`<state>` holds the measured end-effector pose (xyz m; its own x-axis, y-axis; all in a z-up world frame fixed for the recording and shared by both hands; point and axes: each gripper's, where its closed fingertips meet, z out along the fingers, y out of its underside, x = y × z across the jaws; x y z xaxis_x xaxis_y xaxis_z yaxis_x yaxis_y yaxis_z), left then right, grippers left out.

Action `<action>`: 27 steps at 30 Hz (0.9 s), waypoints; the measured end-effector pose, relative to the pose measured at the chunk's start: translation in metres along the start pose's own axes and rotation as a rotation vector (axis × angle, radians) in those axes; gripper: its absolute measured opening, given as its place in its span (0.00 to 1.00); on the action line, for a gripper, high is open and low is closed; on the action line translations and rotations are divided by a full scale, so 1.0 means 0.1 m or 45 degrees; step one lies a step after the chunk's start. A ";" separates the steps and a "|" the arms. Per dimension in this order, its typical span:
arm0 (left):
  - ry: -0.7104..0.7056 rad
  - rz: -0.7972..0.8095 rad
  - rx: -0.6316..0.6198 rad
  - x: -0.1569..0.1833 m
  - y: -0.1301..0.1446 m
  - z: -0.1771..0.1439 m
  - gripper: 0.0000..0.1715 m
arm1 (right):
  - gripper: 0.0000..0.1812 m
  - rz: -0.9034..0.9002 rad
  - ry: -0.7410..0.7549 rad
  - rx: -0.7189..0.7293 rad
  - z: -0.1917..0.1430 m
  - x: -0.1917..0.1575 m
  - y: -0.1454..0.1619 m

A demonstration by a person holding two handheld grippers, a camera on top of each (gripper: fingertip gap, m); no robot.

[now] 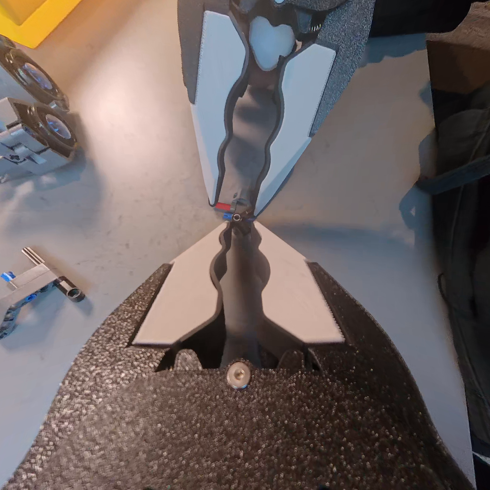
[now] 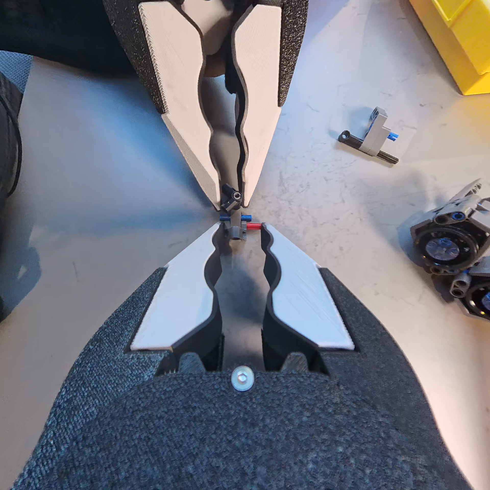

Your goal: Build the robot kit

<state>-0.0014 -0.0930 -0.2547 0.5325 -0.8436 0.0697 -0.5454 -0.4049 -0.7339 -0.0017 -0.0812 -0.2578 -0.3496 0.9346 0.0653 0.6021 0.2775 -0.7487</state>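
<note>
My left gripper [image 1: 240,224] is clamped on a small black connector [image 2: 233,197], pinched right at the fingertips. My right gripper [image 2: 241,225] faces it tip to tip above the pale table [image 2: 318,198]. Its jaws stand a little apart but are closed across a small grey piece [image 2: 236,228]: one tip bears on the grey body, the other on the end of a red axle [image 2: 253,225] that sticks out of it. Blue pins [image 2: 246,217] cross the grey piece on the side toward the black connector, and the two parts are touching or just short of it – I cannot tell which.

I judge the right-hand hold the weaker one, since it bears on an axle end, so gentle, straight pressure suits it. In the right wrist view a grey-and-black sub-assembly [image 2: 371,138] lies far right, dark round-faced blocks [image 2: 448,246] nearer right, and a yellow bin [image 2: 456,39] in the far right corner
</note>
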 end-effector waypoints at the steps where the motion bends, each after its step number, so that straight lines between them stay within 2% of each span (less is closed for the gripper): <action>1: 0.000 -0.010 0.009 0.00 0.00 0.00 0.08 | 0.14 0.002 -0.001 -0.001 0.00 0.00 0.00; 6: -0.019 -0.047 0.067 -0.03 -0.02 -0.03 0.03 | 0.14 0.018 -0.024 0.001 0.00 -0.01 0.00; 14: -0.017 -0.082 0.065 -0.02 0.00 -0.03 0.03 | 0.13 0.031 -0.031 -0.004 0.00 -0.01 0.01; 19: 0.059 -0.255 0.067 -0.02 0.01 -0.03 0.03 | 0.13 0.015 -0.016 0.000 0.00 -0.01 0.01; 23: 0.088 -0.307 0.068 -0.02 0.02 -0.03 0.03 | 0.13 0.020 -0.019 0.003 0.00 0.00 0.00; 24: 0.085 -0.303 0.066 -0.03 0.02 -0.03 0.04 | 0.12 0.017 -0.017 0.005 0.00 0.00 0.00; 25: 0.075 -0.294 0.060 -0.04 0.03 -0.04 0.03 | 0.07 0.000 -0.011 0.018 -0.02 0.00 -0.01; 27: 0.109 -0.287 0.047 -0.01 0.03 -0.04 0.03 | 0.07 -0.039 -0.007 0.011 -0.01 -0.03 0.00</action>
<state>-0.0061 -0.0949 -0.2546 0.5804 -0.7608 0.2905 -0.3941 -0.5745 -0.7173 -0.0001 -0.0838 -0.2570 -0.3717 0.9245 0.0844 0.5846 0.3038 -0.7523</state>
